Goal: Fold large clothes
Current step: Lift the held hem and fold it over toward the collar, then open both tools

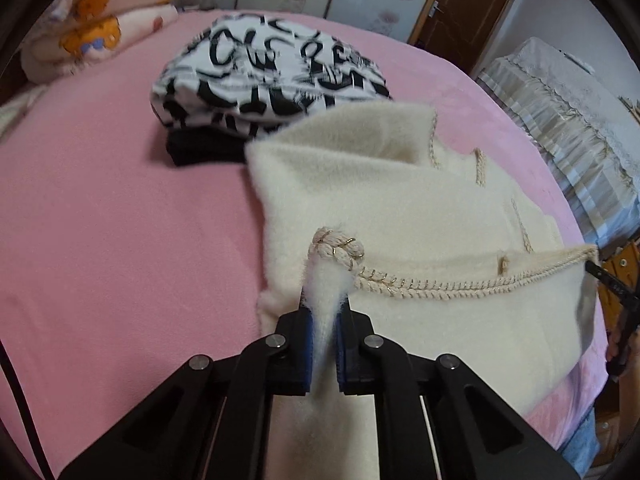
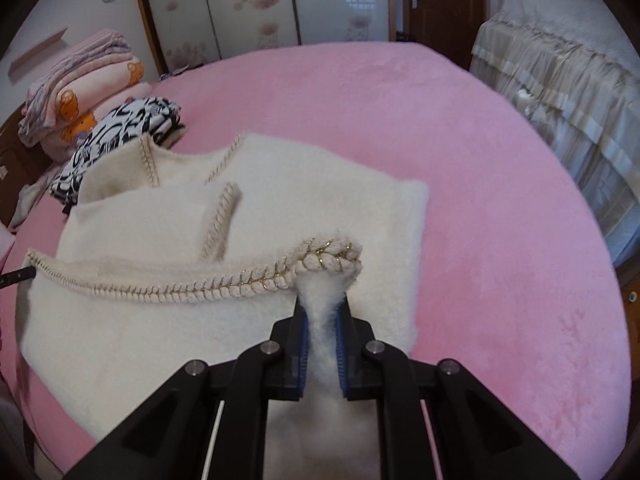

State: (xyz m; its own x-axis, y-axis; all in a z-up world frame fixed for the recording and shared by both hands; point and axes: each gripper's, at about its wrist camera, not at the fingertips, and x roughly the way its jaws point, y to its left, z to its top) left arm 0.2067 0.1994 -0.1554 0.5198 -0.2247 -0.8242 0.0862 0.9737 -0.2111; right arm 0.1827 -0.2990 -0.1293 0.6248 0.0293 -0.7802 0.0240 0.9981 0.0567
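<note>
A fluffy cream garment [image 1: 400, 200] with braided rope trim lies partly folded on the pink bed; it also shows in the right wrist view [image 2: 280, 208]. My left gripper [image 1: 325, 308] is shut on its trimmed edge at one corner, bunching the fleece between the blue pads. My right gripper [image 2: 322, 308] is shut on the other trimmed corner. The trimmed hem [image 2: 180, 290] stretches between the two grippers, lifted a little above the layer below. The right gripper's tip [image 1: 612, 280] shows at the right edge of the left wrist view.
A folded black-and-white printed garment [image 1: 272, 76] sits on a black one [image 1: 204, 148] just beyond the cream garment. Folded pink quilts [image 2: 80, 92] lie at the bed's far left. The pink bed cover [image 2: 500, 200] stretches to the right. A covered piece of furniture [image 2: 560, 80] stands beside the bed.
</note>
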